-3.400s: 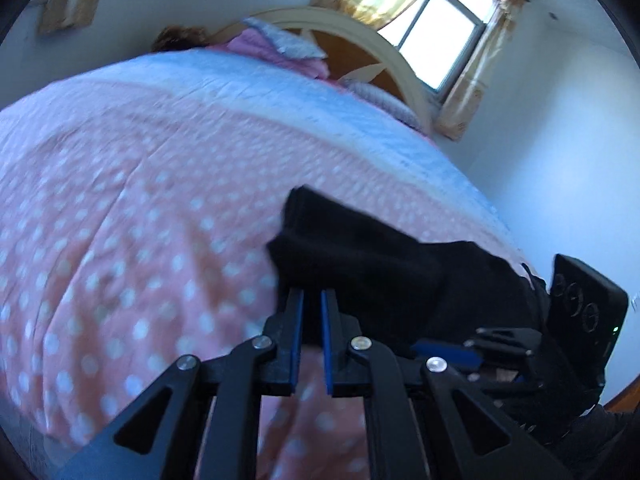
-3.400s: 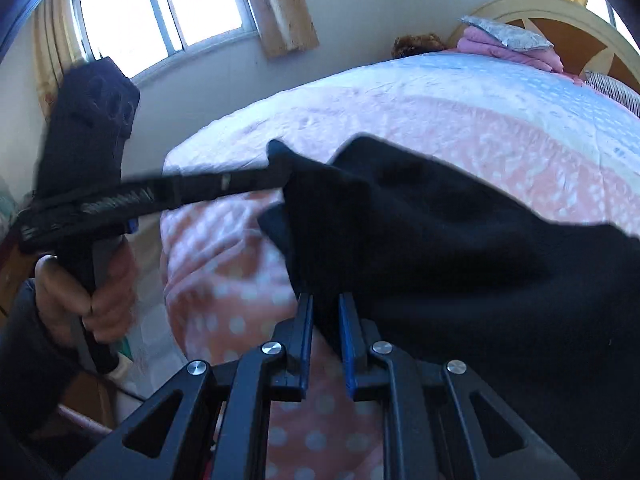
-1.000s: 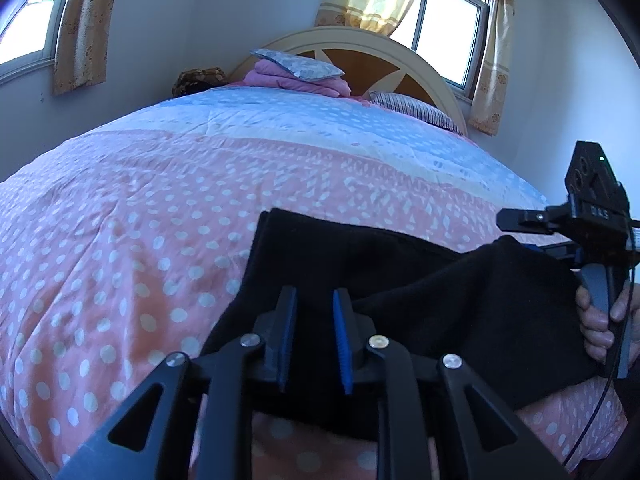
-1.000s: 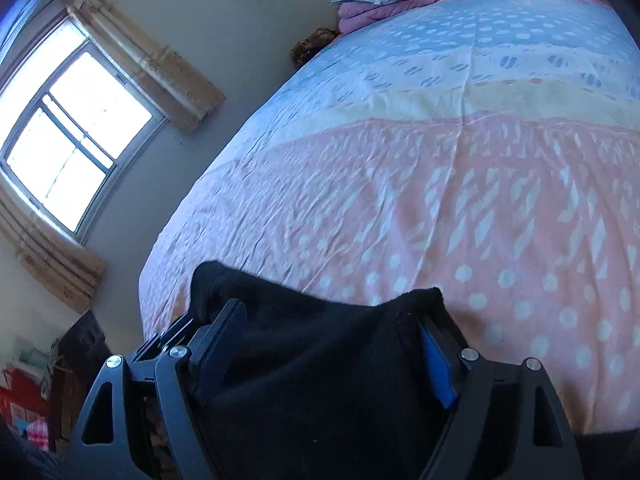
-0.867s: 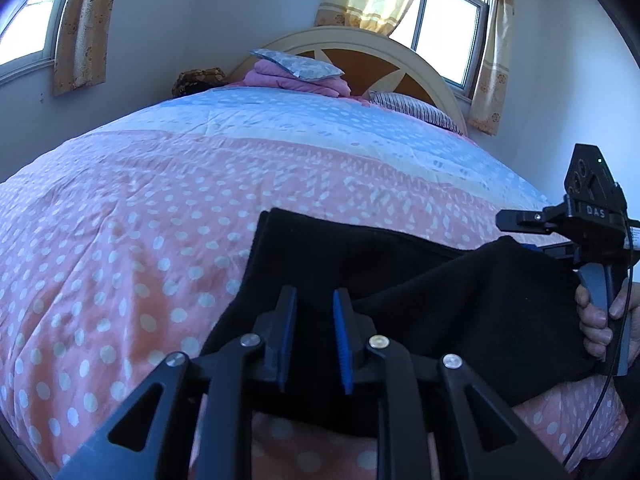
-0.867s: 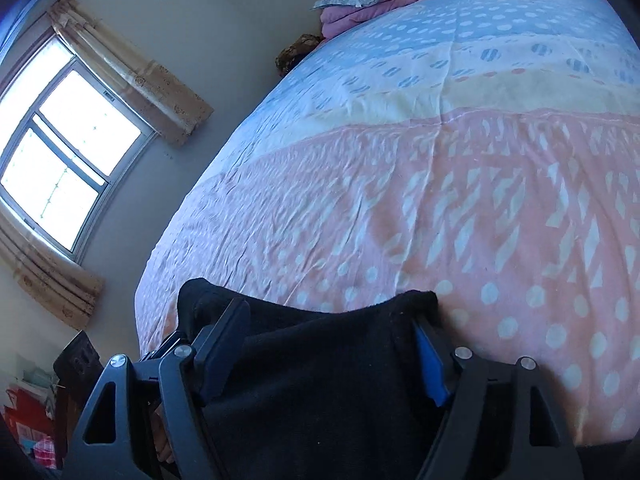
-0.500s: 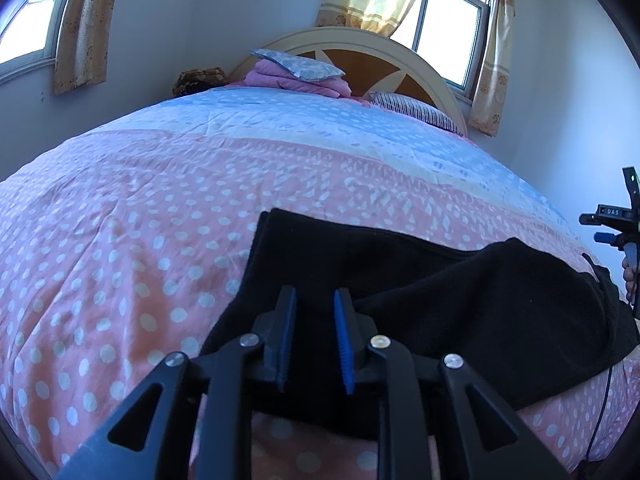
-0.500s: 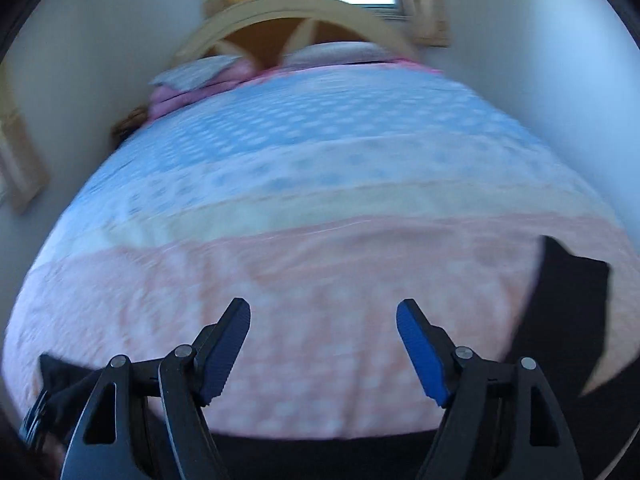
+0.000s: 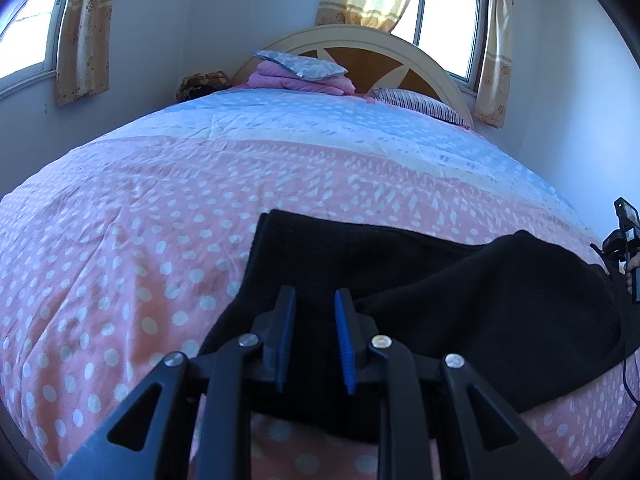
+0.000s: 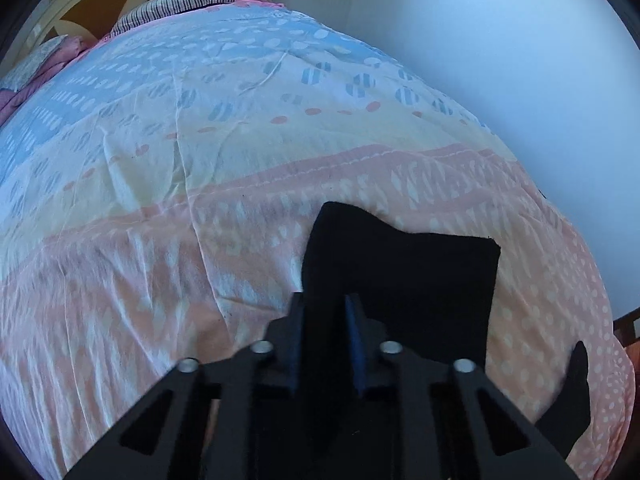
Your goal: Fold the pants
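1. Left tool (image 9: 314,334) sits over the black pants (image 9: 460,304) with its blue-padded fingers a bit apart, and honestly I can't tell if any cloth is pinched between them.
2. Right tool (image 10: 326,340) looks clenched on a raised fold of the pants (image 10: 404,280).
3. Pants are spread along the foot edge of the bed (image 9: 160,208), on the pink polka-dot part of the cover.
4. Folded pink bedding (image 9: 300,78) is stacked at the headboard end.

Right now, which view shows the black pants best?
The left wrist view: the pants spread across the pink dotted bedspread, one layer folded over. The right wrist view shows only one end beyond the right gripper.
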`<action>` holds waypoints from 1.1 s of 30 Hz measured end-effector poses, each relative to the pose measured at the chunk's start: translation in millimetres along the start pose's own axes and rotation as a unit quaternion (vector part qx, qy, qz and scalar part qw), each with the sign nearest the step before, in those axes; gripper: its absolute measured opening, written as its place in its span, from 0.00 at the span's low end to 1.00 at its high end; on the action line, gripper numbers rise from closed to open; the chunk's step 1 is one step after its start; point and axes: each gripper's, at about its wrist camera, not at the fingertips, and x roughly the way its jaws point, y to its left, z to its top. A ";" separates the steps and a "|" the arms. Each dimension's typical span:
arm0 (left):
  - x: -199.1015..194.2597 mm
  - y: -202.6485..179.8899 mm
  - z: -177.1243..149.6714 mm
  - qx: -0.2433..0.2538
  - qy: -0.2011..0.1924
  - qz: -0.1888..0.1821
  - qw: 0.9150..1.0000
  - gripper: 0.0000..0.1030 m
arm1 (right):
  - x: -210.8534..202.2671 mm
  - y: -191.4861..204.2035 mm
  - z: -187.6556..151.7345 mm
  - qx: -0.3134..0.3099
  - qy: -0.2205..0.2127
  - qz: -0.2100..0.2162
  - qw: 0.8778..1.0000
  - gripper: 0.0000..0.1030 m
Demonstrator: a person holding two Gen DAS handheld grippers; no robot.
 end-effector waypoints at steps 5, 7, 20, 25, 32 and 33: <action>1.2 -2.0 0.7 0.003 0.001 0.005 1.000 0.23 | -40.8 -58.4 -11.5 0.089 -0.054 0.150 0.983 0.05; 1.2 -2.5 0.6 0.004 0.002 0.007 1.000 0.23 | -66.3 -89.5 -27.0 0.123 -0.093 0.201 0.967 0.05; 3.1 -5.1 0.8 0.012 0.005 0.013 1.000 0.24 | -79.4 -258.5 -190.4 0.293 -0.105 0.267 0.912 0.06; 2.9 -5.5 1.4 0.015 0.005 0.013 1.000 0.24 | -65.2 -268.4 -206.7 0.328 -0.051 0.238 0.913 0.15; -9.2 -9.2 16.4 0.009 0.021 0.021 1.000 0.27 | -101.6 -312.0 -206.5 0.359 -0.126 0.119 0.917 0.40; -17.0 -14.3 20.4 0.008 0.015 0.018 1.000 0.32 | -109.4 -311.1 -203.8 0.340 -0.149 0.116 0.921 0.40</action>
